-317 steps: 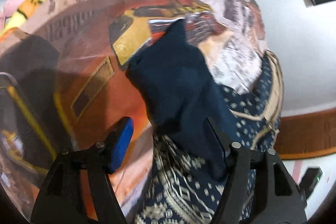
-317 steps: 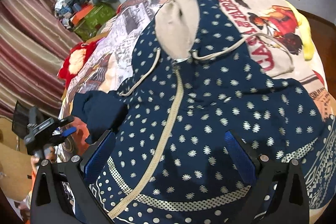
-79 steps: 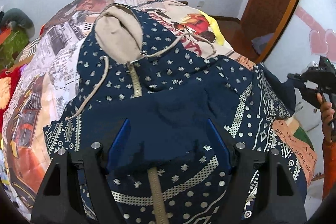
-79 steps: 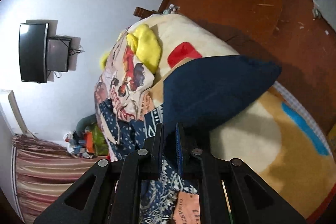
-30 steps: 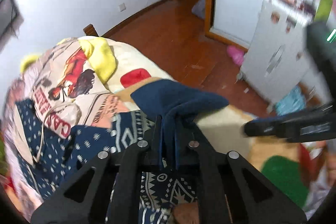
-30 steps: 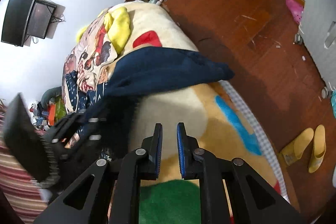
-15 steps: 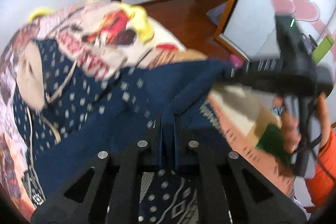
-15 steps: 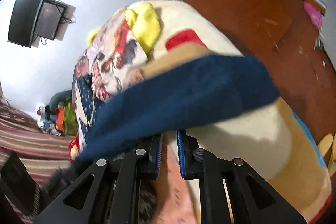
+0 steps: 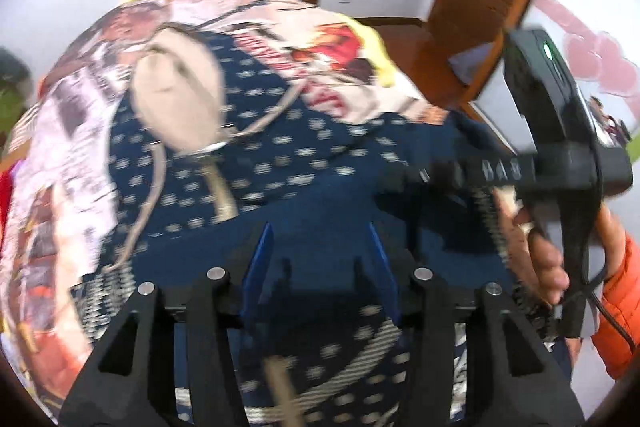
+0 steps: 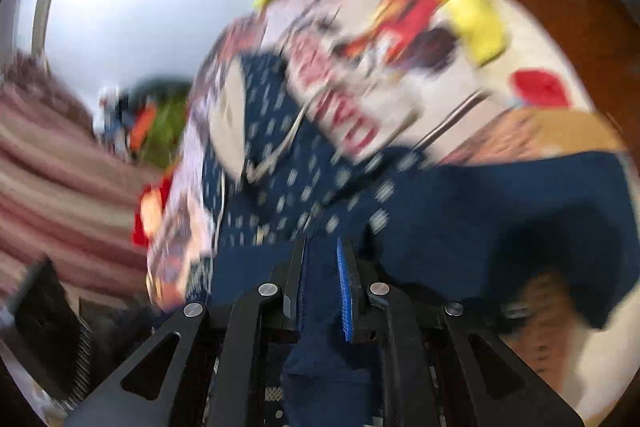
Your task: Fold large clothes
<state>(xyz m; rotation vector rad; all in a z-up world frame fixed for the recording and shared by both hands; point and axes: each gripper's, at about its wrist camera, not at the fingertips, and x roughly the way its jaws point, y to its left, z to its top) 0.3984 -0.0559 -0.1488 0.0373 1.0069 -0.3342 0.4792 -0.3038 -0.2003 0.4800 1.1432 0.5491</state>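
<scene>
Now the left tool [image 9: 318, 263] has just been opening, nothing visibly pinched, while the right tool [image 10: 322, 283], seemingly clamping the navy sleeve [image 10: 500, 211], may drag the fold askew.

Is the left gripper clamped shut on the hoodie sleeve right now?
No. The left gripper has just been opening; its blue fingers stand apart above the navy hoodie, pressing on no cloth.

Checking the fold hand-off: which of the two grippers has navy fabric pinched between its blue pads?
The right gripper: its pads are closed on the plain navy sleeve. The left gripper has just been opening, with nothing pinched, above the dotted navy hoodie.
</scene>
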